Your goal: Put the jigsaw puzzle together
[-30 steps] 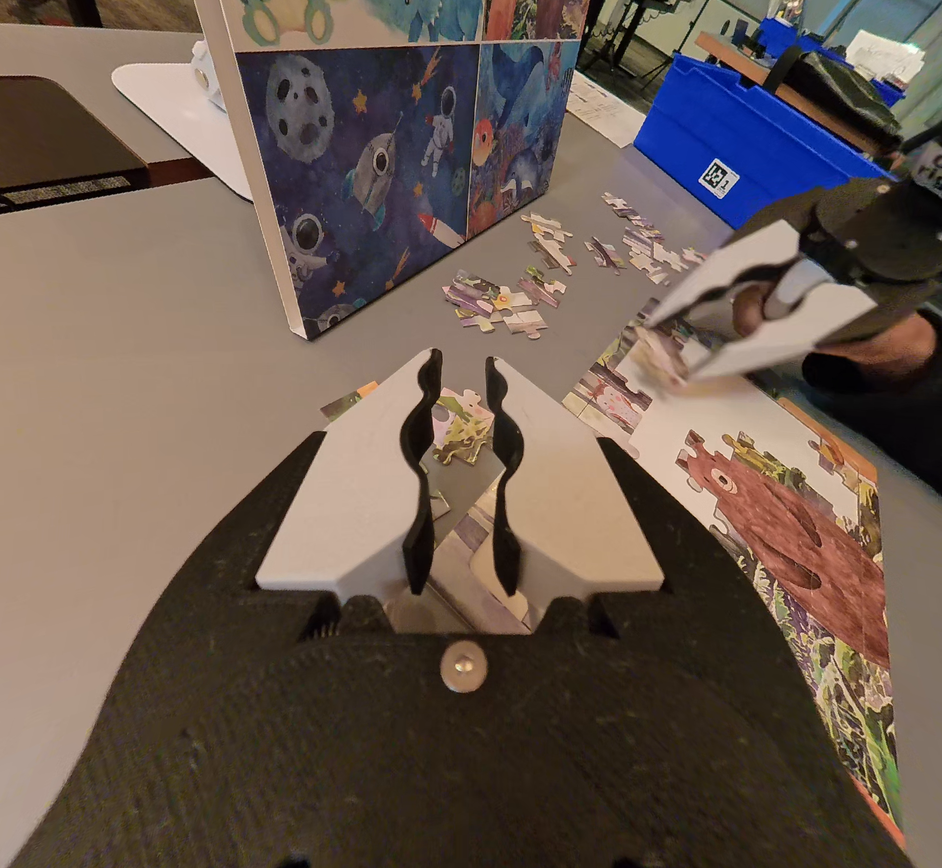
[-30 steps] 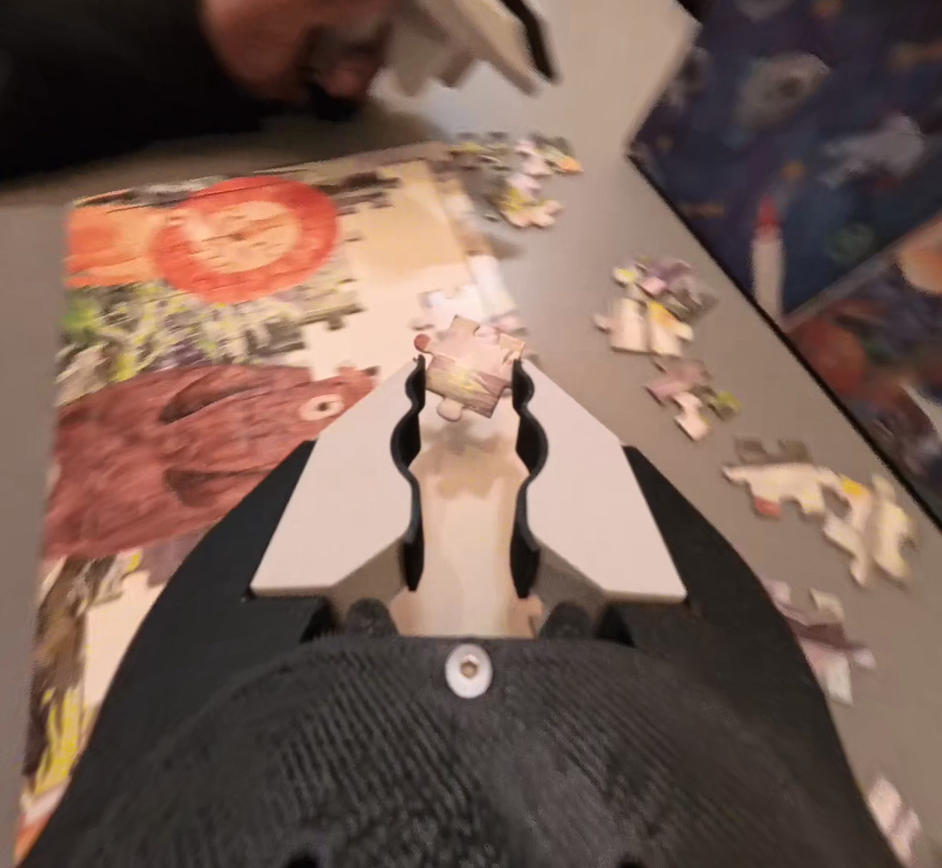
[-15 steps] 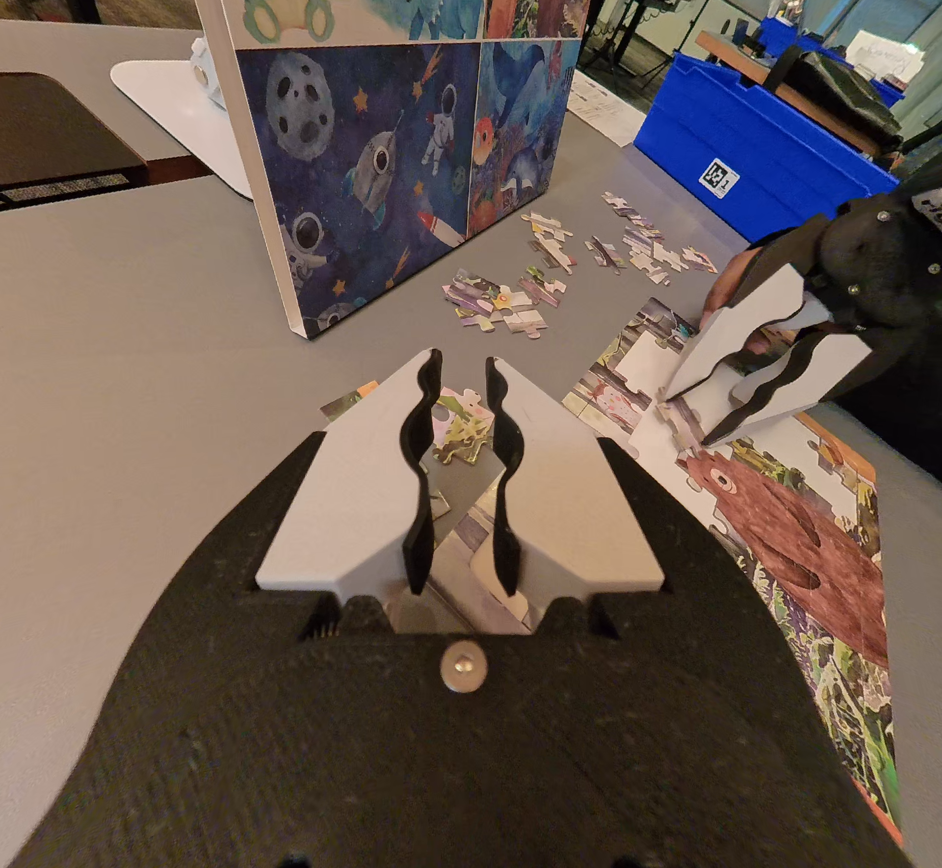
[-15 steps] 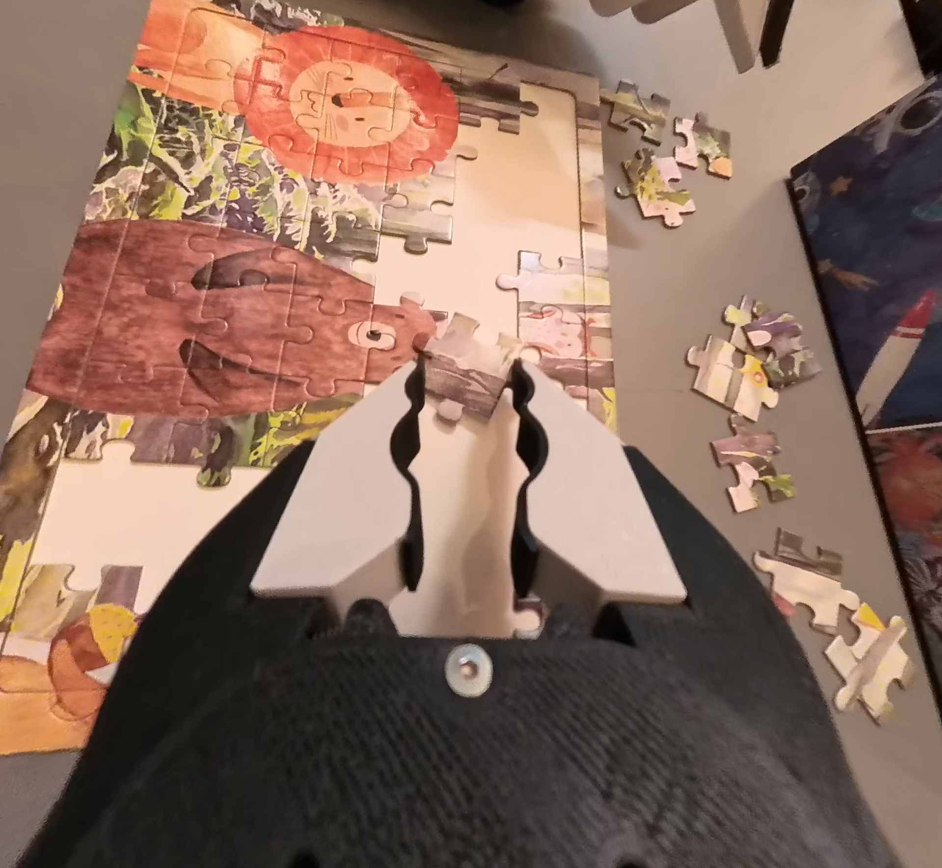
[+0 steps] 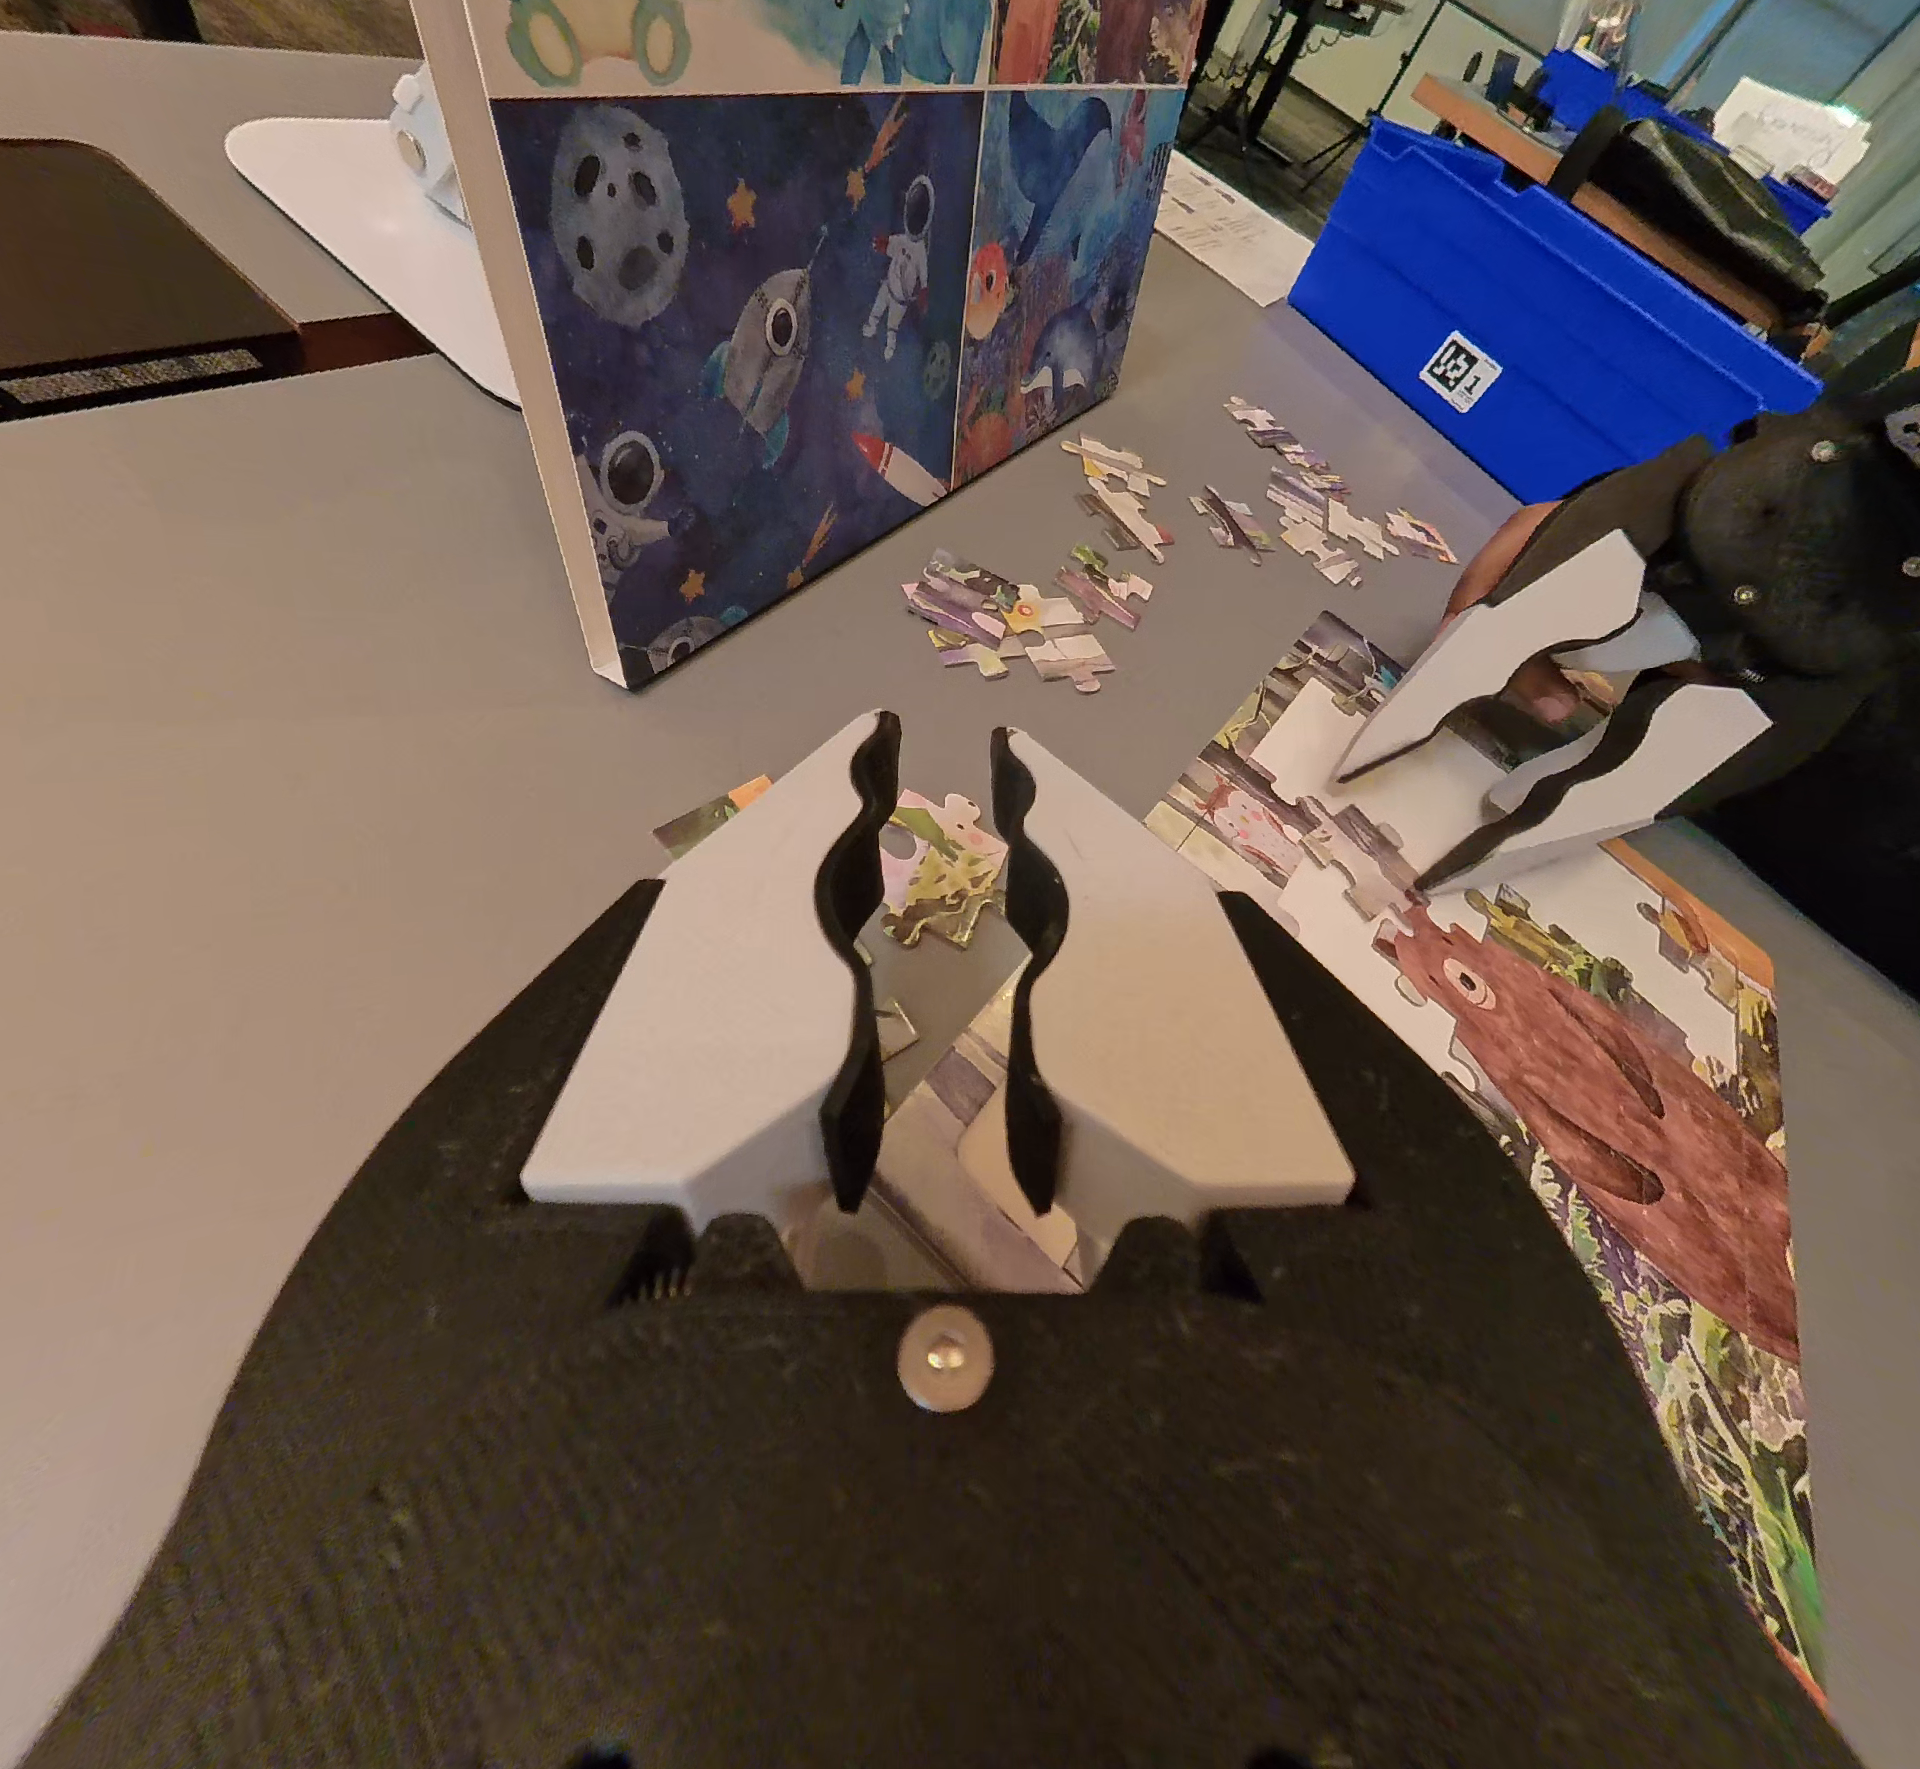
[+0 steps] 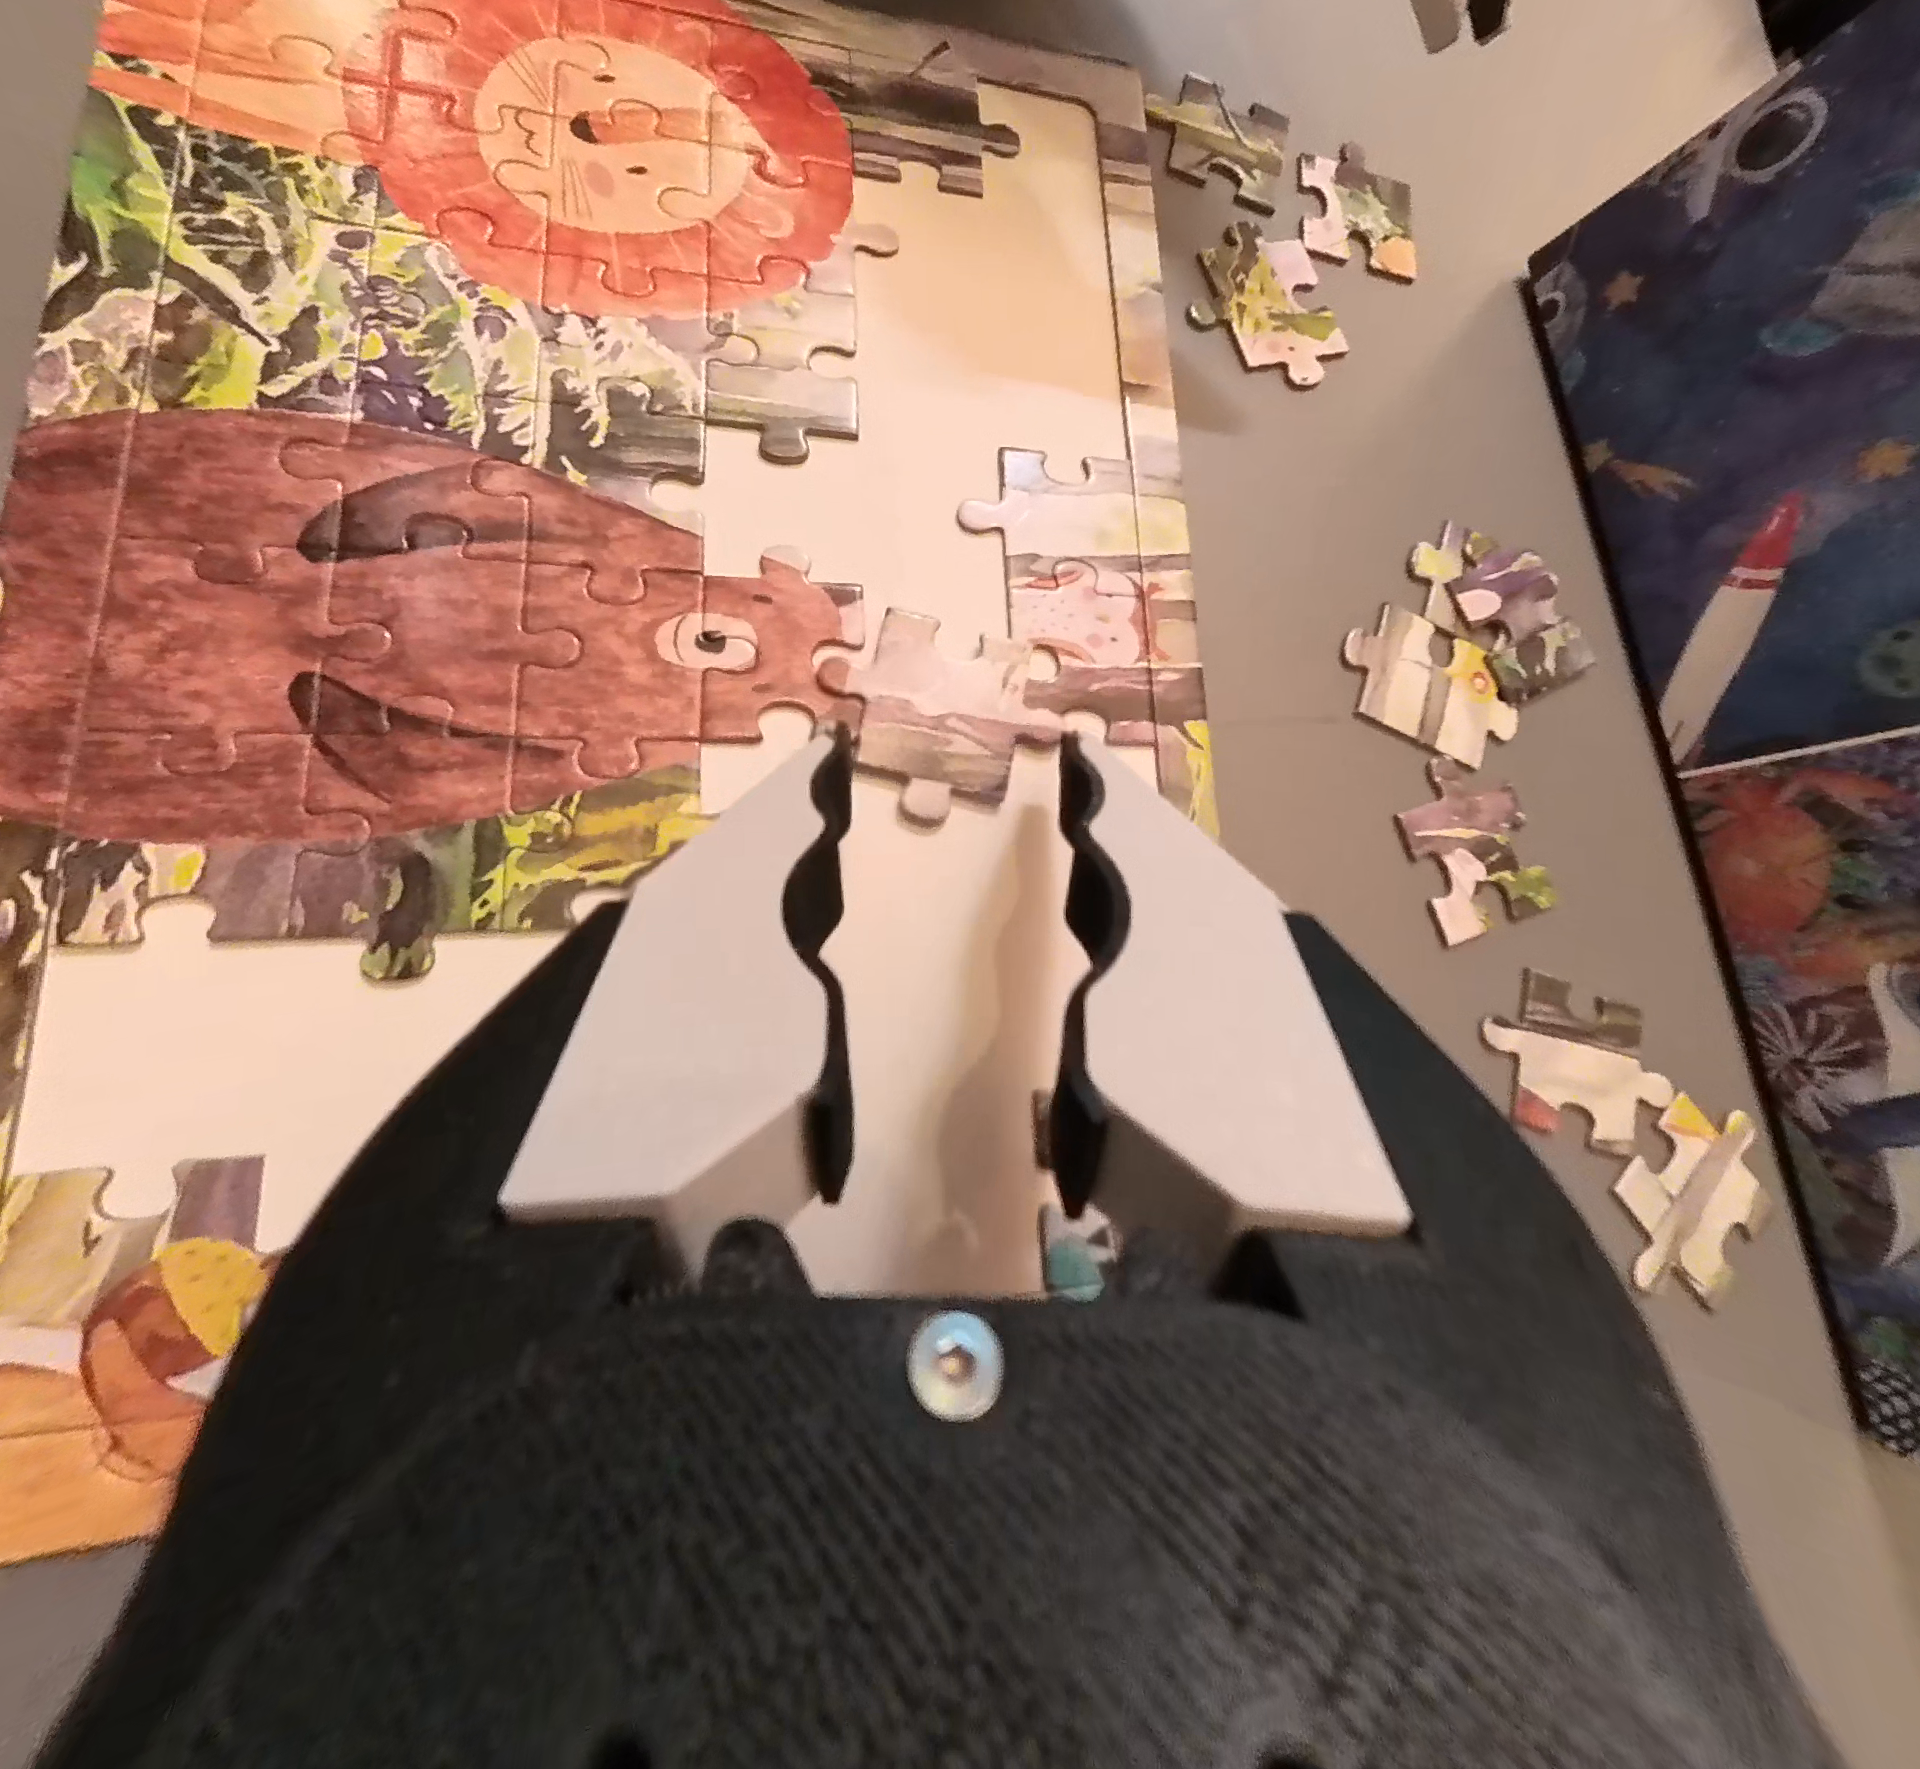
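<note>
Fingers of the left gripper [image 5: 940,732] stand slightly parted, holding nothing, above a loose green puzzle piece [image 5: 940,872] on the grey table [image 5: 260,680]; the picture box [image 5: 790,285] stands upright beyond. In the right wrist view, the right gripper [image 6: 951,743] pinches a grey-purple puzzle piece [image 6: 935,711] by its near edge, set at the brown bear's nose in the half-built jigsaw puzzle [image 6: 416,431].

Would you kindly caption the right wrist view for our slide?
Right hand-held gripper seats a grey puzzle piece beside the brown bear.
</note>
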Motion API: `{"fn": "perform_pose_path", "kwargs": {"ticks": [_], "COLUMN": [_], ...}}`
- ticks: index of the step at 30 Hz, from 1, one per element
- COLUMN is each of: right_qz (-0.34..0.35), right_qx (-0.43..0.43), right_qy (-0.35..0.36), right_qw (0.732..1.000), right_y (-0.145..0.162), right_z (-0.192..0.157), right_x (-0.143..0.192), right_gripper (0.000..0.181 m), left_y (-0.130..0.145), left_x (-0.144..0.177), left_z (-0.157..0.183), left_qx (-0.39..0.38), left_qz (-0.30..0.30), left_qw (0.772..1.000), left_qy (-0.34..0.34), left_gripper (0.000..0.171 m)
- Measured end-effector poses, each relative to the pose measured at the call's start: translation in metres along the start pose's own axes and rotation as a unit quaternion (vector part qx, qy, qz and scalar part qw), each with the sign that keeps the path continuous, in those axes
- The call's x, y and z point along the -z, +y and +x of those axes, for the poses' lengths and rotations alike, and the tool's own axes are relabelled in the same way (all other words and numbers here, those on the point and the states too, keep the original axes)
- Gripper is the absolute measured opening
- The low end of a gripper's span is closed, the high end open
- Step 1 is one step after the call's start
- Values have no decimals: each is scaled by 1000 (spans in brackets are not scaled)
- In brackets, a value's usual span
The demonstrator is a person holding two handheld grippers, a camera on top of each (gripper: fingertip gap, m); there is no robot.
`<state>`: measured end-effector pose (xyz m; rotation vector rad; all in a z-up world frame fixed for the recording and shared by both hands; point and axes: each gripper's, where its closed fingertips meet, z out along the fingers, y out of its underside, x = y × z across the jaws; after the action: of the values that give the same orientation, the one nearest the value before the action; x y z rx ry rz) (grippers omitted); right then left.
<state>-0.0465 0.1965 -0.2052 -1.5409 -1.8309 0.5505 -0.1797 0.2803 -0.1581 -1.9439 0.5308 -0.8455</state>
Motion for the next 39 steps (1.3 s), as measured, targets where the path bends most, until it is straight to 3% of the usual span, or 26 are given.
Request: {"fn": "perform_pose_path", "kwargs": {"ticks": [17, 23, 28, 39], "right_qz": [0, 26, 3, 8], "right_qx": [-13, -42, -75, -73], "right_qy": [-33, -24, -35, -76], "right_qw": [999, 999, 997, 994], "right_y": [-1, -9, 2, -1], "right_z": [-12, -5, -5, -11], "right_x": [-3, 2, -3, -5], "right_gripper": [14, 23, 38, 29], "left_y": [0, 0, 0, 0], "left_x": [0, 0, 0, 0], "left_z": [0, 0, 0, 0], "left_qx": [0, 0, 0, 0], "left_qz": [0, 0, -1, 0], "left_qw": [1000, 1000, 1000, 1000], "left_qy": [0, 0, -1, 0], "left_gripper": [15, 15, 15, 15]}}
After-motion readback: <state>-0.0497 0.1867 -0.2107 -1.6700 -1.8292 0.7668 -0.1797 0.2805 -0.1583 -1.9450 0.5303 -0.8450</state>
